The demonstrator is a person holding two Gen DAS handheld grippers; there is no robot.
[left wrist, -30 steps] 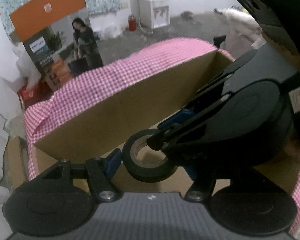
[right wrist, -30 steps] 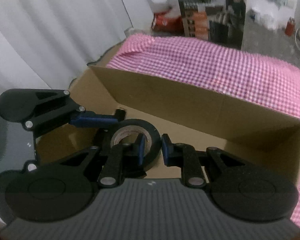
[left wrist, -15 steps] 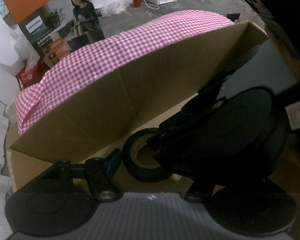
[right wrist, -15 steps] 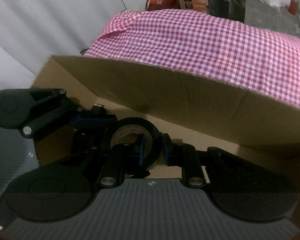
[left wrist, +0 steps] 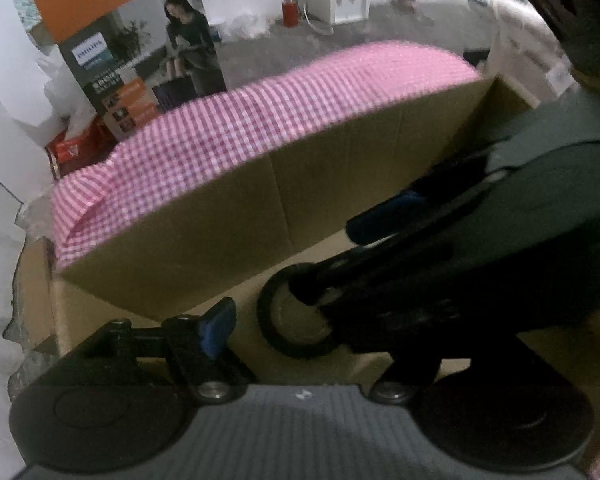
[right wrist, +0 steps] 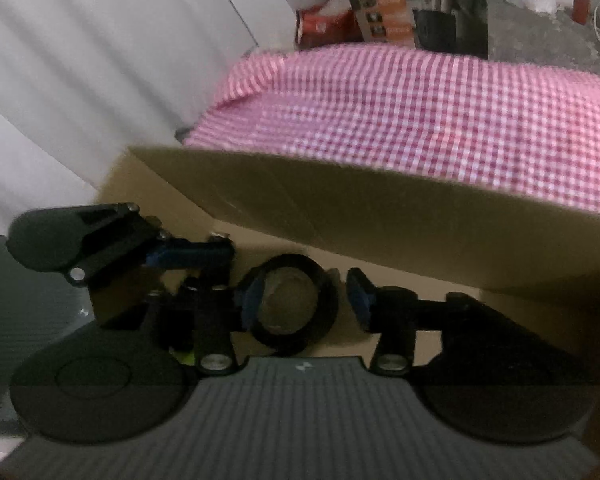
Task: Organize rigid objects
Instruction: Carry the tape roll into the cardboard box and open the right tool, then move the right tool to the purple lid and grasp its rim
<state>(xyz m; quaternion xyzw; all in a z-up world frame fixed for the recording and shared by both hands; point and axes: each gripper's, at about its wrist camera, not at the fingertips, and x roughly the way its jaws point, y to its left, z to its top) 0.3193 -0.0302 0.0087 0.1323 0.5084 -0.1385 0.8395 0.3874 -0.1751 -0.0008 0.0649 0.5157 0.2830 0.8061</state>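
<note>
A black roll of tape lies on the floor of an open cardboard box; it also shows in the right wrist view. My right gripper is open, its fingers spread either side of the roll's near wall, not clamping it. My left gripper is open around the roll; its left finger stands clear of it and the right gripper's body hides its right finger. The left gripper's fingers show at the left of the right wrist view.
The box's far wall rises close in front of both grippers. A pink checked cloth covers the table behind it. A tall printed carton and a white curtain stand beyond.
The right gripper's fingers have opened and let go of the tape roll, which now rests on the box floor. Both grippers have shifted slightly inside the box.
</note>
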